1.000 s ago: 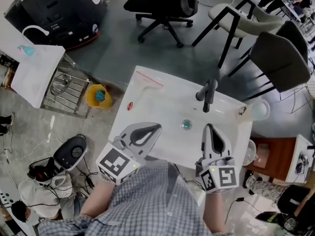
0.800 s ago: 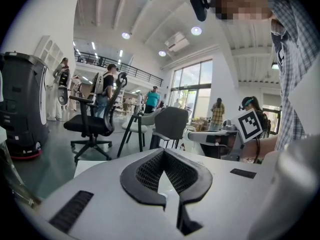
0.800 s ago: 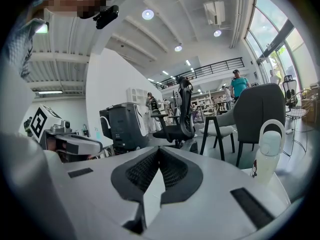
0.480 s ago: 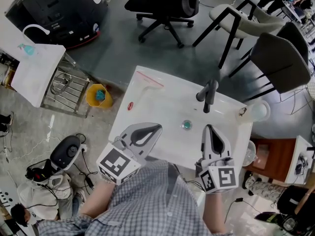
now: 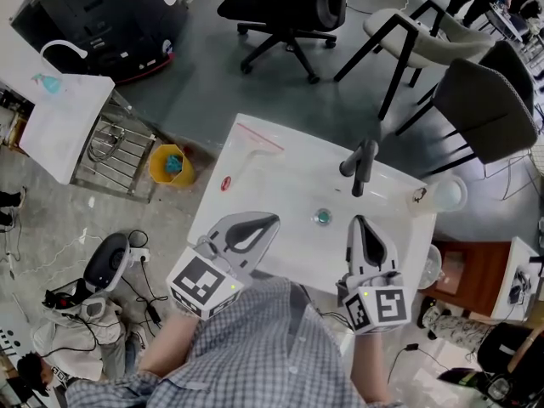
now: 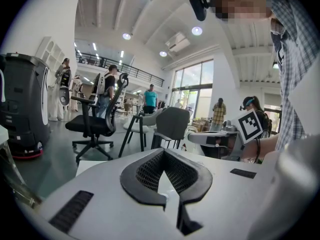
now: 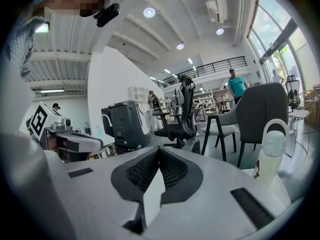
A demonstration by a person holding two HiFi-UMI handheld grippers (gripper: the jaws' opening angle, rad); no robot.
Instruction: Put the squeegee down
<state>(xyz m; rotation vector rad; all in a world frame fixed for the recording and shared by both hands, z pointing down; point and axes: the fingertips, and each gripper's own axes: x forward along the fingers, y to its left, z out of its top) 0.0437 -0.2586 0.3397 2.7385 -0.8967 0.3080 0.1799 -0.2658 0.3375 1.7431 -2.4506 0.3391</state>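
Right gripper view: claw (image 7: 159, 150) closed, empty.

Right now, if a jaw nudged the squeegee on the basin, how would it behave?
The squeegee lies flat on the smooth basin, so it would probably slide, not roll or tip. It looks thin and slight, so likely light. Its red edge may flex; too small to tell.

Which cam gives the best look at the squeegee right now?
Head view. The squeegee lies flat near the far left corner of the white sink top, whole, with nothing in front of it. Neither the left gripper view nor the right gripper view shows it at all.
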